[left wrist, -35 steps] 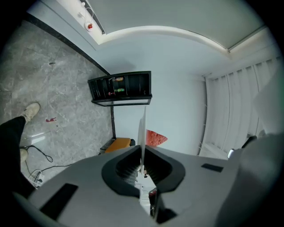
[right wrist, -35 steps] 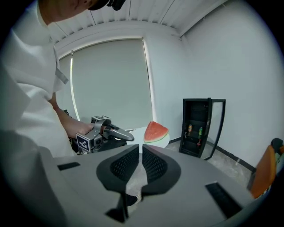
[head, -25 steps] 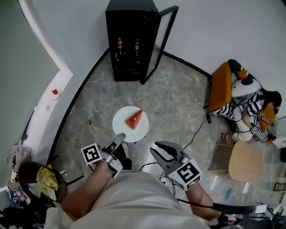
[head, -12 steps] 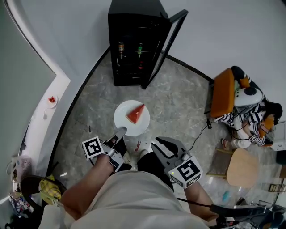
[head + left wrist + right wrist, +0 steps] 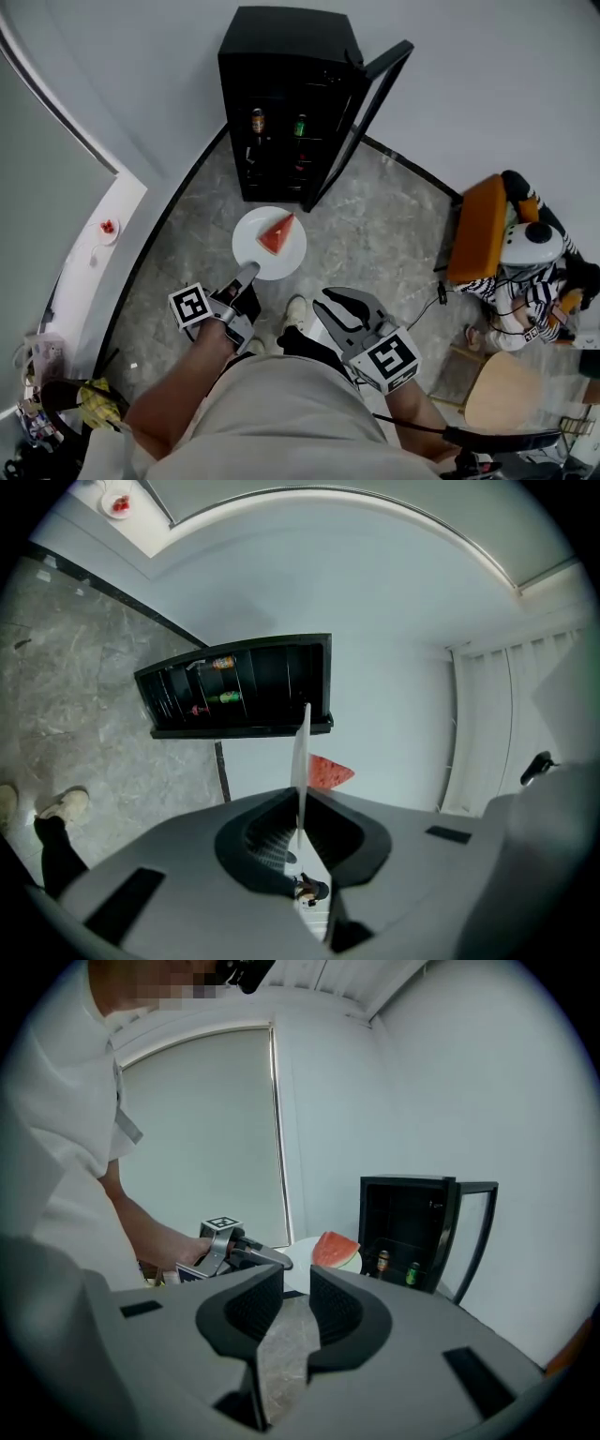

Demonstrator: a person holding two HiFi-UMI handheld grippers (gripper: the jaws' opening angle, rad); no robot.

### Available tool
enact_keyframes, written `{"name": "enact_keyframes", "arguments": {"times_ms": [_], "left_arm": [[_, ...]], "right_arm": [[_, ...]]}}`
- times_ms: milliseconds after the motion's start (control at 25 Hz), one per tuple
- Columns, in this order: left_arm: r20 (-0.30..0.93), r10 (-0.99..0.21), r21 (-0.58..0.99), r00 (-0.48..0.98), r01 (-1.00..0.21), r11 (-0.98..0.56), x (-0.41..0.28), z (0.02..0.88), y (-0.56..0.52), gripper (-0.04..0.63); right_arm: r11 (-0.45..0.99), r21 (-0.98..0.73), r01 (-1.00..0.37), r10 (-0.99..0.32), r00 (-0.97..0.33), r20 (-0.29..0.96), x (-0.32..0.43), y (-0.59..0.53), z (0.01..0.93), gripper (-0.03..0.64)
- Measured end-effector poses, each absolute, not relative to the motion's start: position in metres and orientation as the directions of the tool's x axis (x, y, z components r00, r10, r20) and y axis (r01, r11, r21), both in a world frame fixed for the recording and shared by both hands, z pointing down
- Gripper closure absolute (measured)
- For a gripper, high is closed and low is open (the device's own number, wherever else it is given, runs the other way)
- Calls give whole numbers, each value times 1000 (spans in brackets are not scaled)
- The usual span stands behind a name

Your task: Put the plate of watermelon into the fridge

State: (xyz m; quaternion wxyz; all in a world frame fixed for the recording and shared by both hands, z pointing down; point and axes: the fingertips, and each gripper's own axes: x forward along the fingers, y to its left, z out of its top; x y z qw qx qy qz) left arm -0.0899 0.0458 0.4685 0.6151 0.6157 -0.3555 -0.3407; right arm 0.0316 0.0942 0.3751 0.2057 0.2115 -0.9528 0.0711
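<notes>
White round plate (image 5: pixel 253 248) with one red wedge of watermelon (image 5: pixel 277 234) is held level above the grey marbled floor (image 5: pixel 375 225). It sits just short of the black mini fridge (image 5: pixel 286 103), whose glass door (image 5: pixel 366 117) stands open.

Left gripper (image 5: pixel 247 273) pinches the plate's near rim, jaws pressed onto it. In the left gripper view the plate shows only edge-on, as a thin white line. Its rim is buried between the pads, and the wedge is half hidden behind it.

Right gripper (image 5: pixel 337 305) hangs beside the left one, jaws spread, only floor showing in the gap.

Fridge interior is dark. Two small bottles (image 5: pixel 257 120), perhaps cans, stand on a shelf; the lower shelves are hard to make out. The person's pale torso (image 5: pixel 291 422) cuts off both forearms in the head view.
</notes>
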Motion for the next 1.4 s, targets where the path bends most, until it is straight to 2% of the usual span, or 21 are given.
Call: {"name": "enact_keyframes", "arguments": {"times_ms": [400,640,1400], "left_arm": [[46,-911,999,410,-1,50,-82,489,-100,569],[95,-915,995,391,-59,78,-97,515,-174,569],[168,-893,986,417,-90,144,-146,632,-415,569]], "right_arm": [[930,-68,-362,-297,-847,441,57,-50,382,528],[926,-98,-365,-285,-845,453,50,-102,394,528],[829,-118,-546,-407,-736,541,28,-250,424,528]]}}
